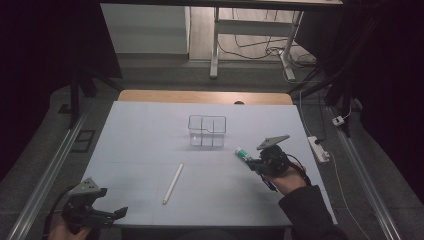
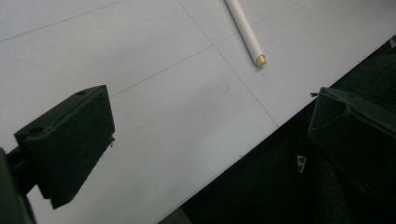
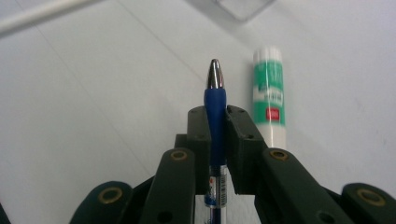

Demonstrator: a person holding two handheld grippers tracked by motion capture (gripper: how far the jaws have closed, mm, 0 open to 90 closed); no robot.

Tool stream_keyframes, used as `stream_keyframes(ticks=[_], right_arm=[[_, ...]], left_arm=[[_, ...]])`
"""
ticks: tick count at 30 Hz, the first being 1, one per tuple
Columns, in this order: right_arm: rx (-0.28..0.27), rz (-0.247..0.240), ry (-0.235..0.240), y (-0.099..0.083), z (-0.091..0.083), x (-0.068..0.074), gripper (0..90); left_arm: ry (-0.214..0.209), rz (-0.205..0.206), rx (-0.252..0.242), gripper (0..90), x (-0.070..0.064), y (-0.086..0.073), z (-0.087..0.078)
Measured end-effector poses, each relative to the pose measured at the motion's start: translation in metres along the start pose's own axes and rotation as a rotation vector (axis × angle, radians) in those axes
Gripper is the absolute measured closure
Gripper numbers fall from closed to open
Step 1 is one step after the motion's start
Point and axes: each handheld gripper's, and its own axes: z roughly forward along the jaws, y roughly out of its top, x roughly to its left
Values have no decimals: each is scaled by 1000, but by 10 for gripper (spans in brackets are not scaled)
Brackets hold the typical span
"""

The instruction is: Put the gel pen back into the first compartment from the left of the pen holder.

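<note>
1. Black jaws of the right gripper [image 3: 217,126] are closed on a blue ballpoint pen with a silver tip [image 3: 215,100], gripped near its front.
2. Just beside the pen, a green-and-white glue stick [image 3: 268,93] lies untouched on the white table [image 1: 150,145].
3. Ahead, a clear compartmented plastic organiser [image 1: 207,131] waits; the pen should be lifted straight, then tipped upright over one cell.
4. Well apart, the left gripper [image 1: 107,214] is held wide open and empty near a white cylindrical stick [image 1: 173,183].
</note>
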Motion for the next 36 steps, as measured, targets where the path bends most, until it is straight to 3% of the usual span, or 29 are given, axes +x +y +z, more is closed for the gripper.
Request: stream_keyframes(ticks=[16, 21, 36], right_arm=[[-134, 19, 33, 35, 0, 0, 802], [-185, 12, 43, 52, 5, 1, 802], [-261, -28, 53, 91, 21, 9, 802]], left_arm=[[-4, -1, -3, 5, 0, 0, 0], [-5, -1, -4, 5, 0, 0, 0], [-10, 3, -6, 5, 0, -1, -1]])
